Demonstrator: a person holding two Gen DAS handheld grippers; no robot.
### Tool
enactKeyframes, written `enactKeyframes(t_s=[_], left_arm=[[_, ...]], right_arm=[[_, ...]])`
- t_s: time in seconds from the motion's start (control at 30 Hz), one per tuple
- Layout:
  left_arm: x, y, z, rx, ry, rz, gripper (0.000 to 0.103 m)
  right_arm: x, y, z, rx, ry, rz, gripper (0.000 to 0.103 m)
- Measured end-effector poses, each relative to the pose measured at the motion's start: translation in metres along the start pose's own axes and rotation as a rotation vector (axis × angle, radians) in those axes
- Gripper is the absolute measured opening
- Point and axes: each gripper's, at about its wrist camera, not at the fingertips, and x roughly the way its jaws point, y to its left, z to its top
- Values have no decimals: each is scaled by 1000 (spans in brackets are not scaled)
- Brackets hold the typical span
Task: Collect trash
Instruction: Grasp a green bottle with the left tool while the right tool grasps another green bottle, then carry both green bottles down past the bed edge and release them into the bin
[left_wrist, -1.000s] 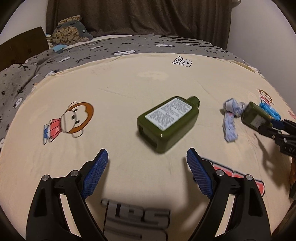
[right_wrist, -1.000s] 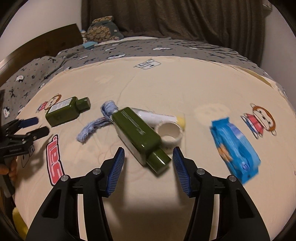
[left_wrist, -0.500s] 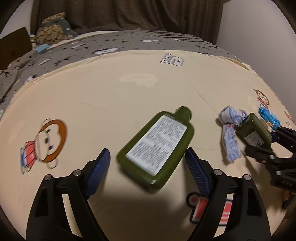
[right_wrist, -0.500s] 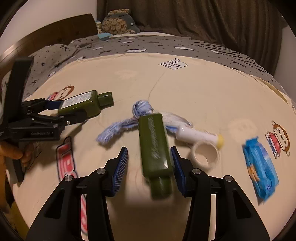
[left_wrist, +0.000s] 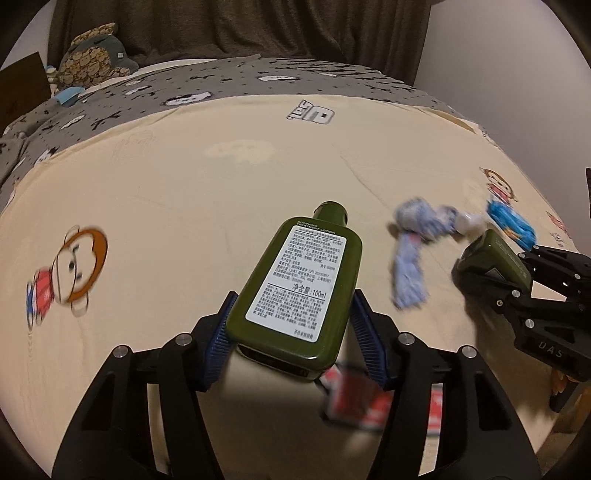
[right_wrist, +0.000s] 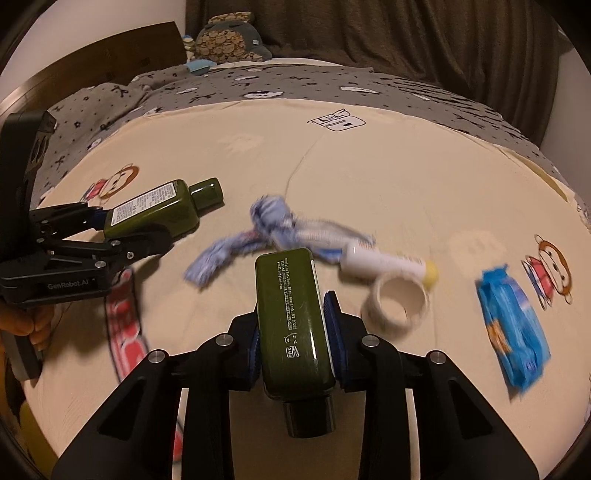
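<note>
Right gripper (right_wrist: 291, 343) clamps dark green flat plastic bottle (right_wrist: 290, 317), cap toward camera, blue pads against both sides. Beyond bottle's far end: crumpled blue-white cloth rag (right_wrist: 273, 225) on cream cartoon-print bedsheet (right_wrist: 369, 177). Right of bottle: white tape ring (right_wrist: 399, 301), white tube with yellow cap (right_wrist: 384, 263), blue plastic packet (right_wrist: 511, 332). Far left of bottle: left gripper (right_wrist: 101, 230) closed on second green labelled bottle (right_wrist: 162, 208).

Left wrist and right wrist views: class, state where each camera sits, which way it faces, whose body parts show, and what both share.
Left wrist view: on the left gripper, facing forward across the bed at its labelled green bottle; right gripper at right.
Right wrist view: on the right gripper, facing its cap-near green bottle; left gripper at left.
Shared: both bottles, blue-white cloth, blue packet.
</note>
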Motion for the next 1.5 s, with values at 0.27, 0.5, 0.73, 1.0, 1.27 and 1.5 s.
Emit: enactKeyframes(t_s=[0.27,0.5,0.73,1.0,1.27,1.5], left_arm=[[-71,-42,-57,2,-86,8,53],[-127,-87,-106,30,-144,-14,51],[-161,-133,-159,68,-158,-81,51],[-172,-163,-214,101,-106,-144,51],[-141,-182,-268,111,43,-194,51],[-102,-190,-306,123,185,-206,51]], right_arm=[[-56,13,-49,-29,-29,5,31],[-113,19,-94,-25,-85,-3,31],[-167,24,-141,-16,-140,1,31],[-199,21,-194,22,-136,13,31],[-185,18,-244,81,-35,36,31],[-148,18,-283,128,103,52,31]])
